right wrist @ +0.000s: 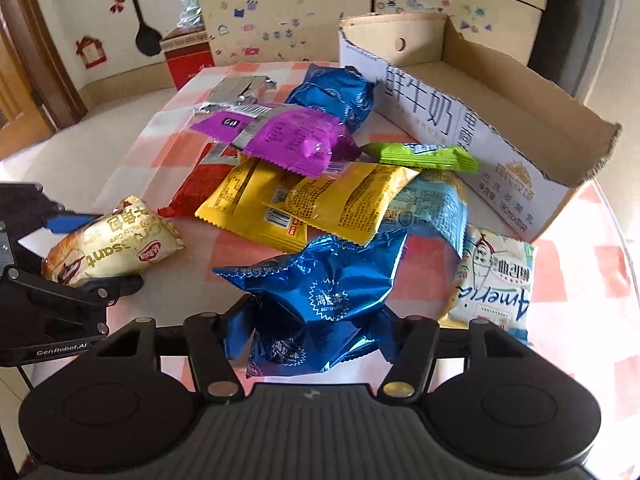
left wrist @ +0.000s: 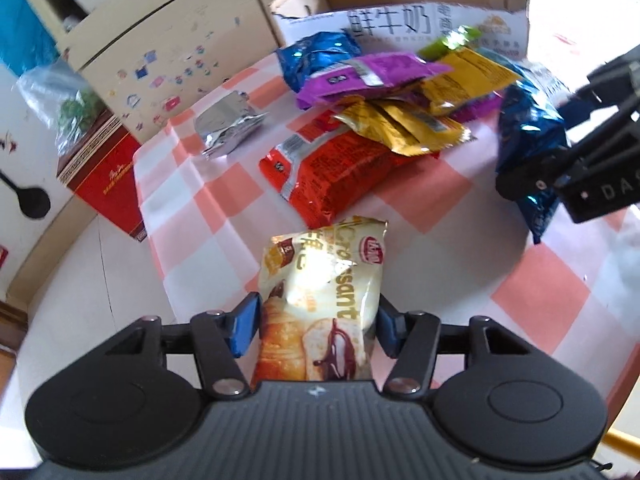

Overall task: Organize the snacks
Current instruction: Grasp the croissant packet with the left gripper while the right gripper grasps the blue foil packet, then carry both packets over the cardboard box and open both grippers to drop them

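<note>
Left wrist view puts your left gripper (left wrist: 316, 320) clamped on the croissant packet (left wrist: 320, 300): both blue pads (left wrist: 245, 322) press its sides, and the cream wrapper stands up between them over the checked tablecloth (left wrist: 192, 200). Further left, off the table, sits a red box (left wrist: 108, 184). Moving right across the cloth, you have a crumpled silver packet (left wrist: 226, 128), then a red packet (left wrist: 336, 172) with yellow packets (left wrist: 404, 128) lying on it, a purple packet (left wrist: 368, 76) on top of those, and a blue packet (left wrist: 316, 56) just in front of the cardboard box (left wrist: 400, 24). At the far right, your right gripper grasps a dark blue foil packet (left wrist: 528, 140).

From the right wrist view, the croissant packet (right wrist: 112, 248) shows at the left edge in your left gripper (right wrist: 80, 252). In the middle, your right gripper (right wrist: 312, 328) is closed on the dark blue foil packet (right wrist: 316, 292), the foil bunched between its fingers. Beyond it lies the heap, with a green packet (right wrist: 428, 158) beside the box wall (right wrist: 460, 120). To the right, a pale blue packet (right wrist: 436, 208) overlaps a white "America" packet (right wrist: 496, 280).
</note>
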A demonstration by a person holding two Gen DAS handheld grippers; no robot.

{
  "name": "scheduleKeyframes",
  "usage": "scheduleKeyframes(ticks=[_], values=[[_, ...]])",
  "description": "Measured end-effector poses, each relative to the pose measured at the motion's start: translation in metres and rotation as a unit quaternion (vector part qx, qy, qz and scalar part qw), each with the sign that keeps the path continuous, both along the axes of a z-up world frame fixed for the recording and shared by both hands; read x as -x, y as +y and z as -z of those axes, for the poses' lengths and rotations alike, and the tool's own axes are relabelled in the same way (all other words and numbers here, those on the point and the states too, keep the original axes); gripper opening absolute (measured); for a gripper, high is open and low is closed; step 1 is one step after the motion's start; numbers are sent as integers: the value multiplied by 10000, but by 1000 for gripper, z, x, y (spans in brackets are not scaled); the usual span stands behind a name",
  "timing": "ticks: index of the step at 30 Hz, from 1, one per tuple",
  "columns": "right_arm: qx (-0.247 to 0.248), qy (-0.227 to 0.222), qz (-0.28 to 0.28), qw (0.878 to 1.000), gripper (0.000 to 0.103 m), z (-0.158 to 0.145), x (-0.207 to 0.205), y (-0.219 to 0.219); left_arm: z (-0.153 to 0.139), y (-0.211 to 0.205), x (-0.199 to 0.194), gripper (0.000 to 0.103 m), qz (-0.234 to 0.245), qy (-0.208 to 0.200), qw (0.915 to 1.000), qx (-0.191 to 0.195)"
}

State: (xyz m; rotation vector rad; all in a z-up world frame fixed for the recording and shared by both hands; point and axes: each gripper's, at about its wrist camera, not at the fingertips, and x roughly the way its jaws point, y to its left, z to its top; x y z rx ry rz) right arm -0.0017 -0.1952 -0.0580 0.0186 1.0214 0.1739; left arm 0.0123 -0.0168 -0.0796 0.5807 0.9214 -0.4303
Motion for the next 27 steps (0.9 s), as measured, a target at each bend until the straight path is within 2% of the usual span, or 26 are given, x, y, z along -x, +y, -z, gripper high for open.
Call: scheduleKeyframes(ticks=[6,12,27], values=[[-472,-109,197,9986,66,-11,7,-12,-11,12,-4,55,-372,19,9982,475],[-570,-236,201,9979,65,-17,14,-14,-28,21,-2,55,-595,-101,9939,924],[-491,-695,94,9963,65,-47,17,-20,-58,16,-8,55,-758,-432,9862,1405]])
